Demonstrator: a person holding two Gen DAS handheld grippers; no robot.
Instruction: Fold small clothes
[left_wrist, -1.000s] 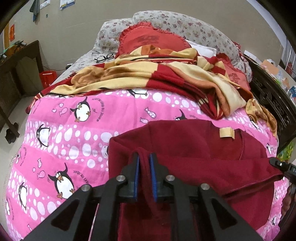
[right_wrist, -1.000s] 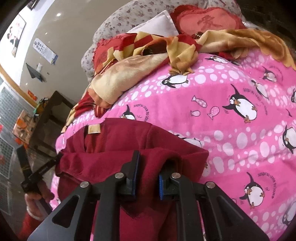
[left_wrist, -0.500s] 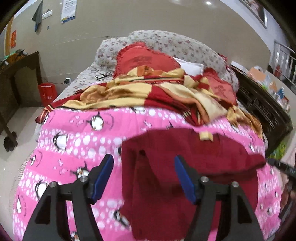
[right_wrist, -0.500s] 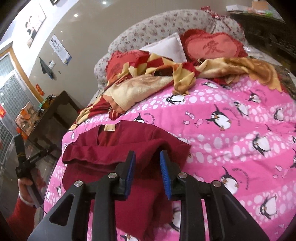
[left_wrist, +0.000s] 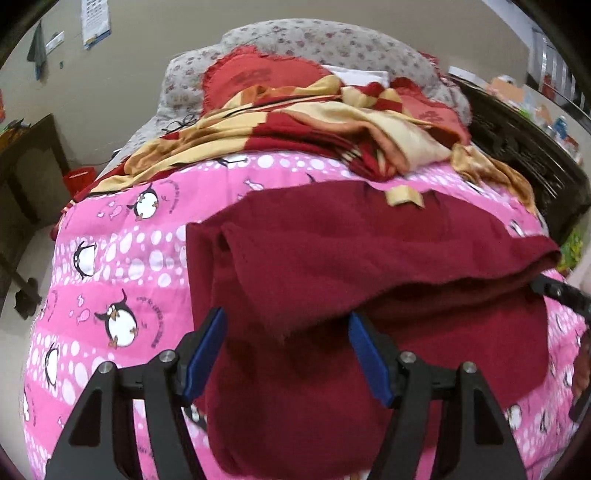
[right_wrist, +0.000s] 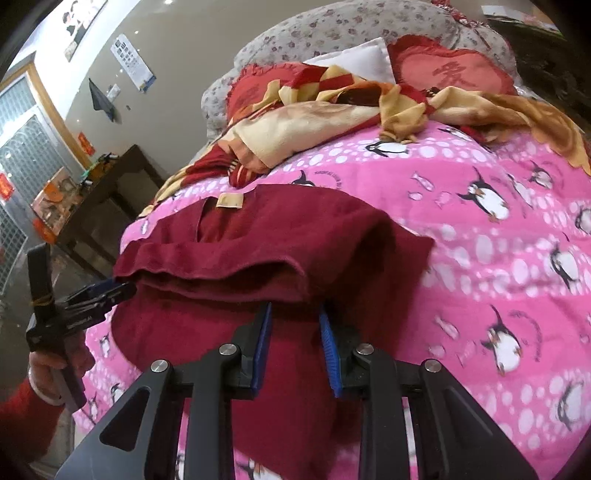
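A dark red garment (left_wrist: 332, 258) with a beige neck label (left_wrist: 402, 195) lies on the pink penguin quilt (left_wrist: 129, 258). One flap is folded over its lower part. My left gripper (left_wrist: 286, 332) hovers over the flap's near edge, jaws wide apart and gripping nothing. In the right wrist view the same garment (right_wrist: 277, 240) lies under my right gripper (right_wrist: 295, 317). Its blue pads (right_wrist: 263, 343) stand a little apart at the fold edge and do not pinch the cloth. The left gripper (right_wrist: 107, 291) shows there at the garment's left side, held by a hand in a red sleeve.
A red and yellow blanket (left_wrist: 314, 125) is bunched behind the garment, with red heart cushions (right_wrist: 450, 70) and a floral pillow (left_wrist: 314, 40) beyond. Dark wooden furniture (left_wrist: 22, 177) stands left of the bed, and the dark bed frame (left_wrist: 517, 147) runs along the right.
Both grippers were shut on the red cloth a second ago; both have let go and opened, the left one wide. The flap now lies on the garment, and both grippers have drawn back.
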